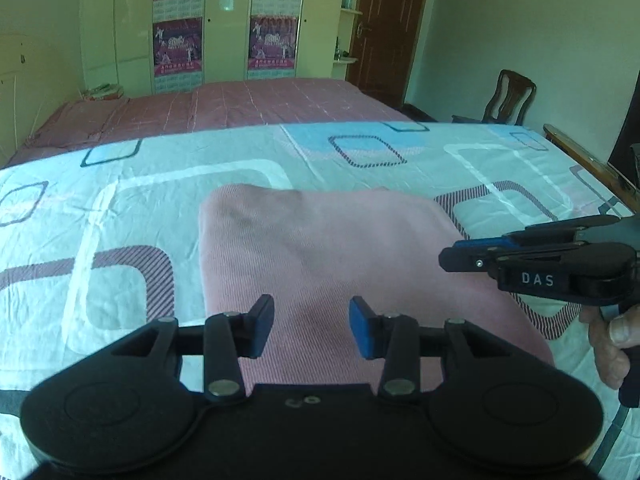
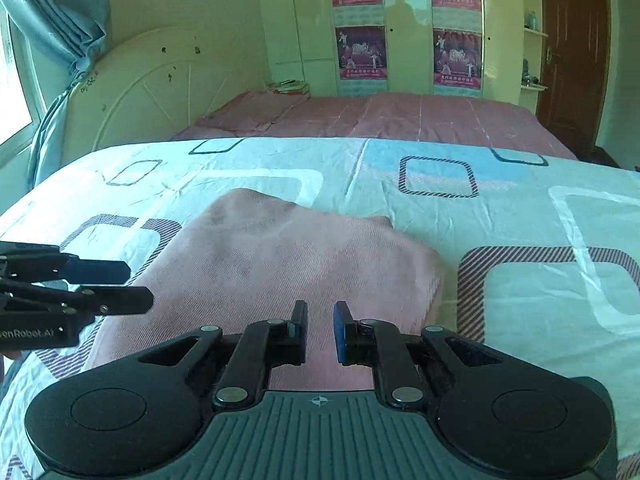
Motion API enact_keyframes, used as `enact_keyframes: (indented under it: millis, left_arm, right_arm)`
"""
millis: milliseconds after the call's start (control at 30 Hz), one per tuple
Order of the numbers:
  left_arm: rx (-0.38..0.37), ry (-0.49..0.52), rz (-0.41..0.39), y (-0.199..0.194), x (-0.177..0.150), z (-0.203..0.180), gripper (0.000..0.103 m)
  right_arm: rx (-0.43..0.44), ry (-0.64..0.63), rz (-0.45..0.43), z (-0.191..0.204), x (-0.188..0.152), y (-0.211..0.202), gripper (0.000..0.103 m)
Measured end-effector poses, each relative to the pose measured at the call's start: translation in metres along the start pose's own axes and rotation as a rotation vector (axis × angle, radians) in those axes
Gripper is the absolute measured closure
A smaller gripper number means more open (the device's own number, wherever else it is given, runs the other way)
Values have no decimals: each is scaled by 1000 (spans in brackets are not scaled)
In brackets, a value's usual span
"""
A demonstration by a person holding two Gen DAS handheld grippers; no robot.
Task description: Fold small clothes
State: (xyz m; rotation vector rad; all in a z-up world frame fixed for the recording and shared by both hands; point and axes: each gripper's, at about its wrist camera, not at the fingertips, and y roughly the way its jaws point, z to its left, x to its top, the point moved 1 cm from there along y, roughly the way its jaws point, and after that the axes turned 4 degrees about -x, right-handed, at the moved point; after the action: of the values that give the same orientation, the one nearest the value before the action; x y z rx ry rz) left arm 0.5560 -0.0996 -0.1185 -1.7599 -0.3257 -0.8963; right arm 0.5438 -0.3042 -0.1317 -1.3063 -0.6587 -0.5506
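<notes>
Nearest the left wrist camera, the left gripper (image 1: 311,326) hung over the near half of a folded pink cloth (image 1: 320,248), its jaws spread with only air between the blue pads and nothing held. At three o'clock in that view, the right gripper (image 1: 450,258) reached in sideways above the cloth's right edge, gripped by a hand (image 1: 612,340) at the frame's margin. From its own camera the right gripper (image 2: 320,330) showed its jaws drawn near together, a narrow gap left between the pads, pinching nothing; the pink cloth (image 2: 272,256) lay just beyond and beneath them. The left gripper (image 2: 136,286) entered at nine o'clock there, over the cloth's left edge. Under the cloth spread a pale bedsheet (image 1: 120,200) printed with rounded squares. Farther off, toward twelve o'clock, lay a second bed with a pink cover (image 1: 240,104), then a wardrobe (image 1: 224,20) carrying posters (image 1: 178,46). A wooden chair (image 1: 510,96) stood at two o'clock beside a brown door (image 1: 392,28).
</notes>
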Motion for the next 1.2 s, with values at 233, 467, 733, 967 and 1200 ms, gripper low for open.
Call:
enact_keyframes:
  millis: [233, 467, 733, 967, 1200]
  left_arm:
    - [55, 2, 42, 19, -14, -6, 63]
    - [89, 3, 35, 23, -16, -11, 63]
    - [125, 0, 46, 26, -13, -16, 63]
    - [201, 19, 10, 2, -1, -23, 26]
    - [190, -93, 12, -14, -12, 12, 21]
  right_arm:
    - [2, -16, 87, -6, -24, 26, 89]
    - [11, -31, 78, -6, -27, 26, 89]
    - [32, -28, 65, -9, -30, 27, 90]
    - [102, 104, 55, -36, -17, 3, 89]
    - [201, 387, 37, -115, -41, -29, 24]
